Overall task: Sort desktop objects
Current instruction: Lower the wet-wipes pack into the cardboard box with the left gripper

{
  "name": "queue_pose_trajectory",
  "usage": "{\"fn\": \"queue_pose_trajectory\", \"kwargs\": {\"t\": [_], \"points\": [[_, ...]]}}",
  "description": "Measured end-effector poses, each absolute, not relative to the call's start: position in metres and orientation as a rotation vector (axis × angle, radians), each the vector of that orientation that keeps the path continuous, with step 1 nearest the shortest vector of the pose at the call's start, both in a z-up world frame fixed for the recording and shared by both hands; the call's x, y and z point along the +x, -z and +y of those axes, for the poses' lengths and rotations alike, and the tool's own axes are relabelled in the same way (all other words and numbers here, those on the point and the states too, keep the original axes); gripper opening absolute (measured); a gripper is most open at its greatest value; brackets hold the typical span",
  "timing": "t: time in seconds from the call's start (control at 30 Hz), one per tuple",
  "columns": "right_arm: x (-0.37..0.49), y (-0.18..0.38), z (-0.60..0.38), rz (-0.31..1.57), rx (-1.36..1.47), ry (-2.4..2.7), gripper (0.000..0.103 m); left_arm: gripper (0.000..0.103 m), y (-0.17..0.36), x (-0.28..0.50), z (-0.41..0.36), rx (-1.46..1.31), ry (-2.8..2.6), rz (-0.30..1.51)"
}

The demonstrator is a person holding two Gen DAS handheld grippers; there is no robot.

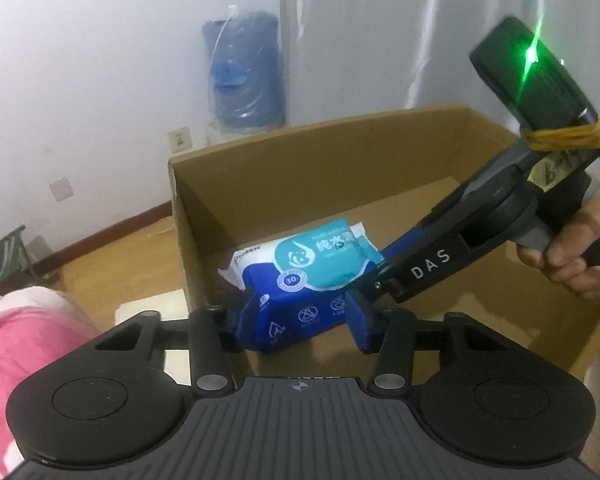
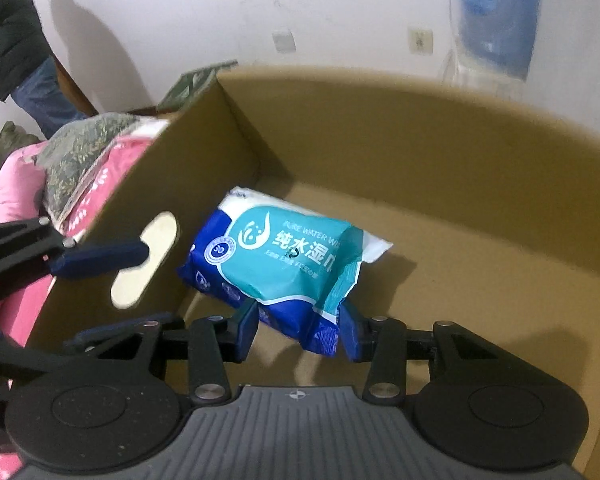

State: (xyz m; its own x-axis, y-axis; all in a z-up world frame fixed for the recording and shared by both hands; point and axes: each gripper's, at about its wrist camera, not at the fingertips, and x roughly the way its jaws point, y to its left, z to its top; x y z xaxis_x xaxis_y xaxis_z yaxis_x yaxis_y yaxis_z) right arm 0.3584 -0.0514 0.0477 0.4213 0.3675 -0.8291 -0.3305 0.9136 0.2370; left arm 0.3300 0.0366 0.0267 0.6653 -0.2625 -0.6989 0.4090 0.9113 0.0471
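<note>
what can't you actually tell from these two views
- Floor of the cardboard box under the wipes pack: hidden by the pack, both views.
- The box's near wall: covered by the left gripper body, left wrist view.
- Right gripper pad contact: hidden behind the pack, right wrist view.
- Pack's small print: too small, blurred.
- Water jug: blurred and cut by the top edge, right wrist view.

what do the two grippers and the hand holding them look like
Both grippers are black plastic with ribbed grey tops, round side discs, silver pivot pins and dark blue jaws. The right gripper has white "DAS" lettering, a yellow rubber band, a handwritten tape label, a cable and a green light. The right hand is bare. The left gripper shows no lettering.
</note>
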Motion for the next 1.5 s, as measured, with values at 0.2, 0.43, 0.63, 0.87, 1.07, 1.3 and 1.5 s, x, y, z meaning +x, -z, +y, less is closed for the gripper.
{"fn": "queue_pose_trajectory", "kwargs": {"t": [0.2,0.43,0.63,0.87,1.07,1.3,1.5], "points": [[0.366,-0.028,-0.034,0.969,-0.065,-0.431,0.049,0.04,-0.024,0.342,0.031,0.252,0.355,0.785],[0.369,-0.024,-0.047,0.946,0.011,-0.438,0.067,0.031,-0.019,0.35,0.017,0.386,0.325,0.805],[0.376,-0.033,-0.082,0.93,0.268,-0.419,0.1,0.041,-0.02,0.358,0.008,0.463,0.314,0.815],[0.386,-0.028,-0.117,0.931,0.458,-0.306,0.065,0.051,-0.018,0.36,-0.019,0.635,0.342,0.813],[0.393,-0.015,-0.126,0.992,0.534,-0.298,0.052,0.041,-0.008,0.368,-0.04,0.714,0.363,0.843],[0.384,-0.019,-0.118,0.97,0.477,-0.304,0.052,0.04,-0.018,0.378,-0.029,0.629,0.322,0.881],[0.378,-0.016,-0.119,0.978,0.486,-0.315,0.052,0.04,-0.017,0.371,-0.033,0.755,0.311,0.875]]}}
